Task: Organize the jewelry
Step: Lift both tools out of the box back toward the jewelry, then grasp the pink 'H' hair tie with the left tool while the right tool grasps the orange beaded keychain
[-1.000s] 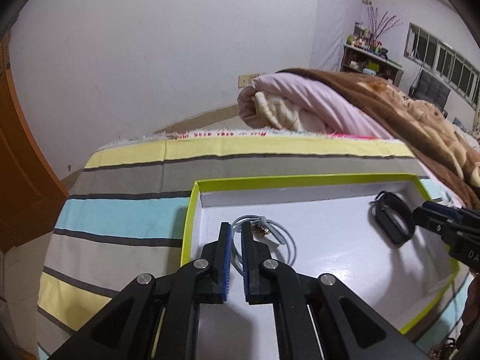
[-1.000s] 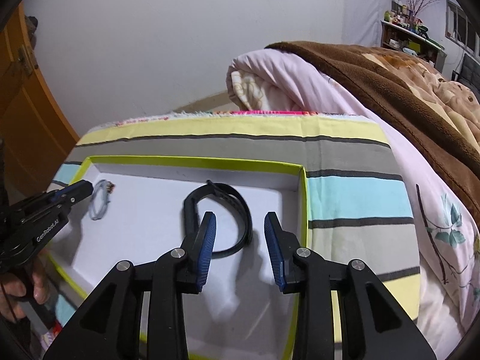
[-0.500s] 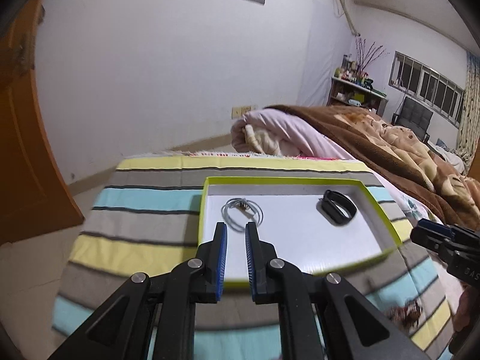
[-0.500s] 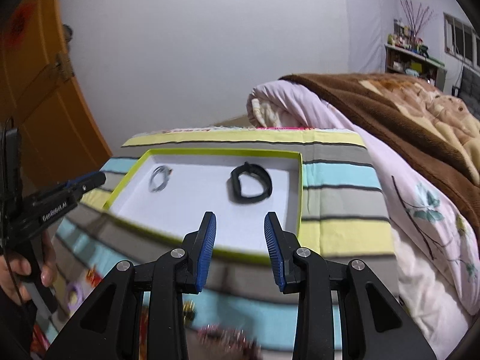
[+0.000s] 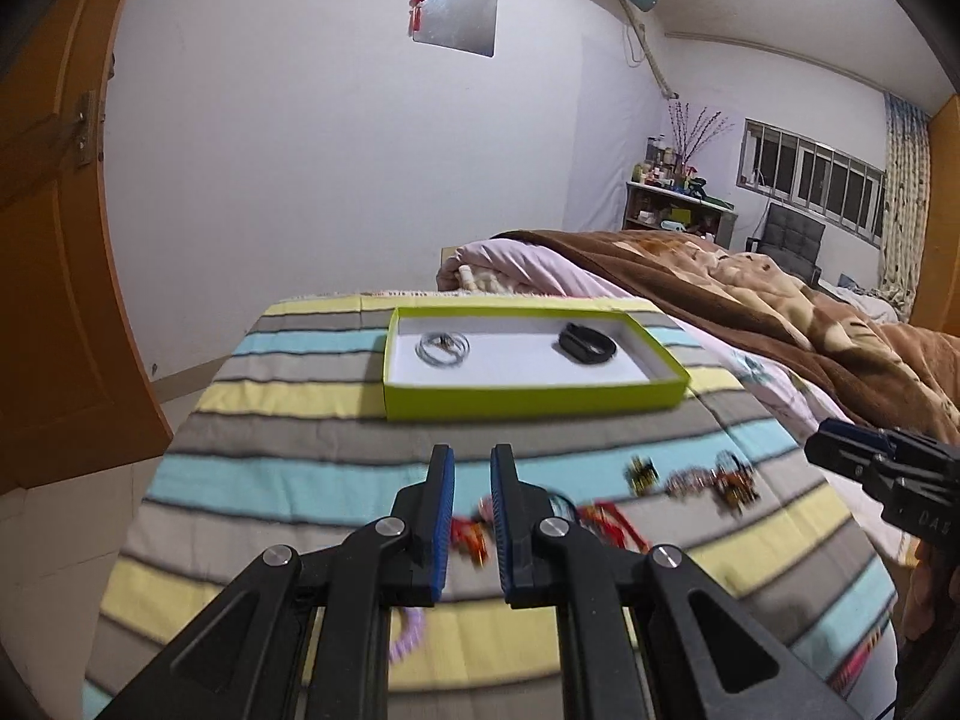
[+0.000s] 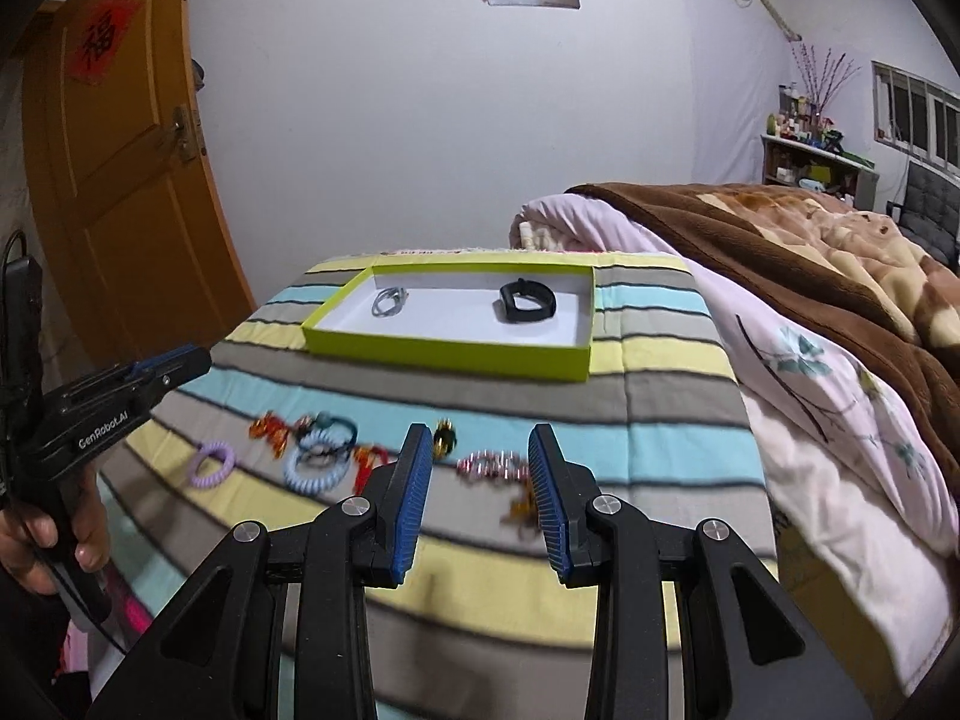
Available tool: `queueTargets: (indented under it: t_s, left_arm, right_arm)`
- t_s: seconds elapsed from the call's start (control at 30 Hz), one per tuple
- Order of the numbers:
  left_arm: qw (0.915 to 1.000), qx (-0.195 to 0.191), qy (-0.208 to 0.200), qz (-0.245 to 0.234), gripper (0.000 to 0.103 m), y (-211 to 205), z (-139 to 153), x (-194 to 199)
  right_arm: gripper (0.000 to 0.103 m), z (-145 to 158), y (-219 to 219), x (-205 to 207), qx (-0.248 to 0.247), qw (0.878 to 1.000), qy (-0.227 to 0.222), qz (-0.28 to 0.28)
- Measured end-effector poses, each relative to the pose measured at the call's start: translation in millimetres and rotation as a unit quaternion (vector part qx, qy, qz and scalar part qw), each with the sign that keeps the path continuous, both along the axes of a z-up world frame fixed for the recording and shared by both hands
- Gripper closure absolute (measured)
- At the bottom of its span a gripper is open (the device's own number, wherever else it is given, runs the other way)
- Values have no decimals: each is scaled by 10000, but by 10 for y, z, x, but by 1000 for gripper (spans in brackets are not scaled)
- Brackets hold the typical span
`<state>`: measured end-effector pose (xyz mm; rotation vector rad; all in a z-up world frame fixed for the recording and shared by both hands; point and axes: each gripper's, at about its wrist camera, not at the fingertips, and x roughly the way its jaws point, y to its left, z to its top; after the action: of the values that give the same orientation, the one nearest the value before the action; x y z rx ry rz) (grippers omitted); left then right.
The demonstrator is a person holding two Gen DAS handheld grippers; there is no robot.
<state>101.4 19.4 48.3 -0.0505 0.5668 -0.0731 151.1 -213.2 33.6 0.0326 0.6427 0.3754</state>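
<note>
Left gripper (image 5: 471, 516): we hold it narrowly parted, empty | tray (image 6: 447, 351) upper centre: we already have silver chain (image 6: 389, 302) left, black band (image 6: 527, 302) right inside | striped cloth (image 6: 672, 456) centre: purple coil (image 6: 210, 463), blue coil (image 6: 317, 471), beaded bracelet (image 6: 489, 465) still loose, most remains | right gripper (image 6: 480, 495): wide apart, empty

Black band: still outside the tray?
No, the black band lies inside the green tray, right of the silver chain.
</note>
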Motion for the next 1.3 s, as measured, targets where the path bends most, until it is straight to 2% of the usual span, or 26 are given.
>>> queueTargets:
  t_s: [0.23,0.33,0.53,0.87,1.3]
  left_arm:
    - [10000,-1,4,76,92,33,-79,-403]
    - [9999,-43,10,102,92,67,-100,-508]
    - [9999,-40,72,97,92,47,-144,-535]
    - [9997,-16,230,-22,92,-12,-242,-370]
    - [9989,-52,451,-105,92,-28,-366,-20]
  right_arm:
    - [69,-77,-51,-341,-107,9999,-79,25]
    - [69,-130,-79,-381,-64,9999,47,64]
    - [69,-223,-125,-367,-36,9998,209,25]
    - [69,-301,-156,-220,-73,9994,332,-84]
    - [69,-483,-256,212,43,9973,695,-248]
